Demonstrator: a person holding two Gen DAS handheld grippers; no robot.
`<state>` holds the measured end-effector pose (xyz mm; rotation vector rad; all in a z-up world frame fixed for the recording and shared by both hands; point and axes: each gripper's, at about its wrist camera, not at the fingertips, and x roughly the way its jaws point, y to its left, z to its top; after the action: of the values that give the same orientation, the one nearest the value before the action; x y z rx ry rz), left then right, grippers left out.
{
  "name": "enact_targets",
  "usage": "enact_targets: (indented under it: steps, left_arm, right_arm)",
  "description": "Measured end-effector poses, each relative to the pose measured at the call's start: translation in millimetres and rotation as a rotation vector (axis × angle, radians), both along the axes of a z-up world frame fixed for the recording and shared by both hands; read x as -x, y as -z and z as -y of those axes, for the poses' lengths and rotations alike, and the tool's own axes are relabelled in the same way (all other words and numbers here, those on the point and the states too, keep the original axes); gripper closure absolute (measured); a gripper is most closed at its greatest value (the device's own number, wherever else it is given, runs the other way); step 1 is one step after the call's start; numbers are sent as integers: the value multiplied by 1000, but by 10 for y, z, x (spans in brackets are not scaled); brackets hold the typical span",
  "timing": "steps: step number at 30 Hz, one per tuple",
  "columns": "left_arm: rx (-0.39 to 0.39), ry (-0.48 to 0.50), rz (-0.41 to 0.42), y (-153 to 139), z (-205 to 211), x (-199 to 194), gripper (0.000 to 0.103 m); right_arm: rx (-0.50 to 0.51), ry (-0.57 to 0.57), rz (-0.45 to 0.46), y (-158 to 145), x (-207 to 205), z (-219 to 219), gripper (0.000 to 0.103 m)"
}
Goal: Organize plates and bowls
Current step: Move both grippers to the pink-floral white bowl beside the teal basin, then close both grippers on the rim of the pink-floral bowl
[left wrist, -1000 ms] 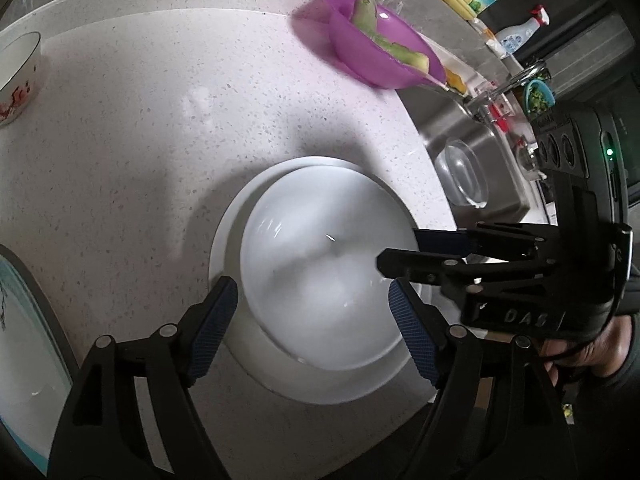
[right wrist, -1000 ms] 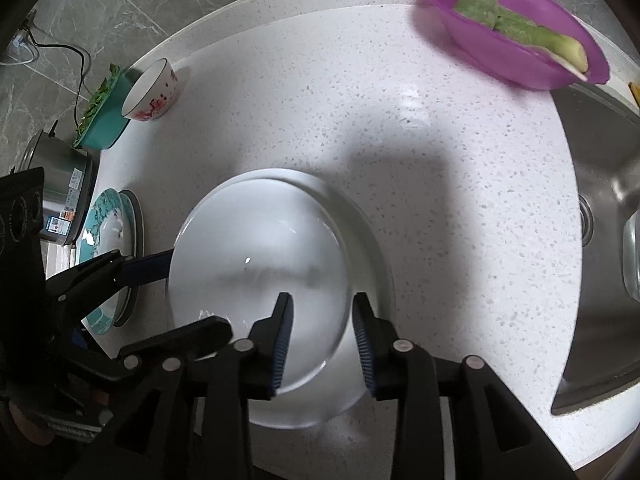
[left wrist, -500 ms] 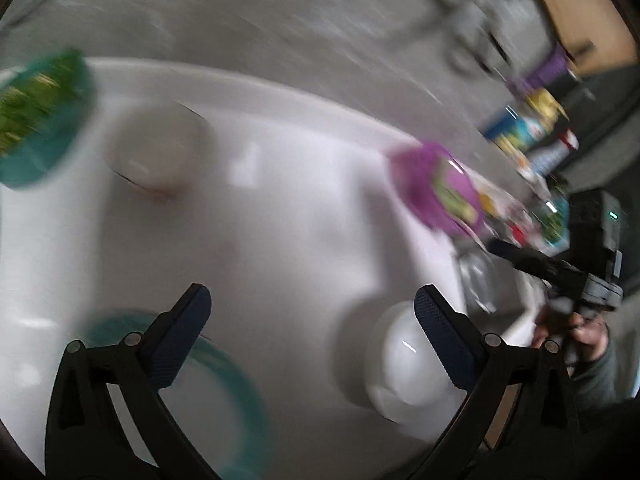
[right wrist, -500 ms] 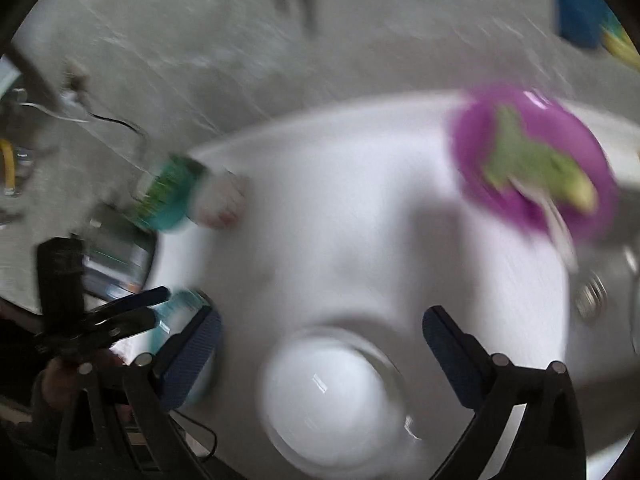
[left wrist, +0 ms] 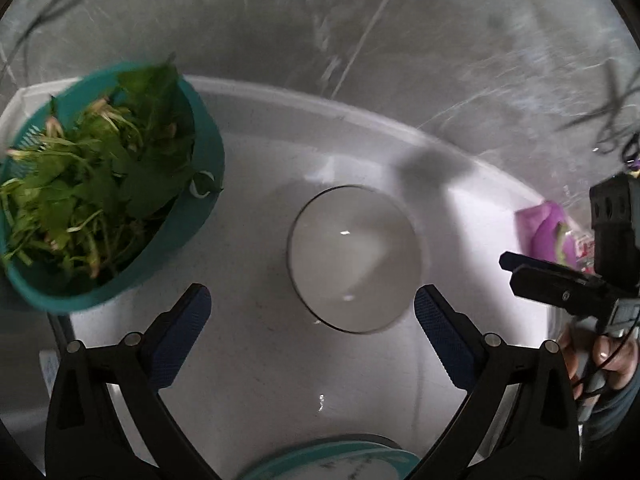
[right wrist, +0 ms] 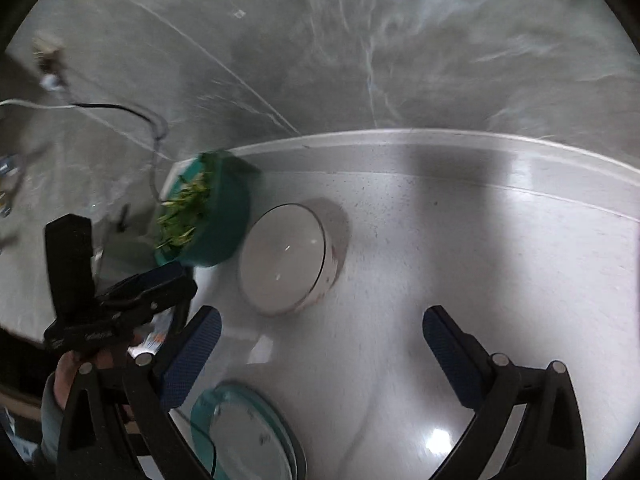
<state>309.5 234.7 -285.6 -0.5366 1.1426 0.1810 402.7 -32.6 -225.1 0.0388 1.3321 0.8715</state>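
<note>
A small white bowl (left wrist: 354,258) stands on the white counter; it also shows in the right wrist view (right wrist: 290,258). My left gripper (left wrist: 312,336) is open and empty, just short of the bowl with its fingers spread wider than it. My right gripper (right wrist: 320,354) is open and empty, nearer than the bowl and to its right. A teal-rimmed plate (left wrist: 332,462) lies at the near edge, also in the right wrist view (right wrist: 244,436). The right gripper shows at the right of the left wrist view (left wrist: 560,284).
A teal colander of green leaves (left wrist: 100,184) stands left of the bowl, close to it (right wrist: 200,220). A purple basin (left wrist: 544,232) is at the far right. A grey marbled wall (right wrist: 360,40) with cables rises behind the counter (right wrist: 480,240).
Both grippers left the stacked white bowl and plate, swung left across the counter and opened wide. They now face the small bowl beside the colander.
</note>
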Motion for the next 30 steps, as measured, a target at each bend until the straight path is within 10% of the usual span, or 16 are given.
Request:
enact_targets:
  steps: [13, 15, 17, 30]
  left_arm:
    - [-9, 54, -53, 510, -120, -292, 2]
    - [-15, 56, -43, 522, -93, -325, 10]
    - [5, 47, -46, 585, -109, -370, 44]
    - [48, 47, -71, 846, -70, -510, 85]
  right_arm:
    - [84, 21, -117, 600, -247, -456, 23]
    - [86, 14, -126, 645, -235, -484, 29]
    - [99, 2, -123, 677, -224, -510, 40]
    - [101, -6, -174, 831, -261, -647, 53]
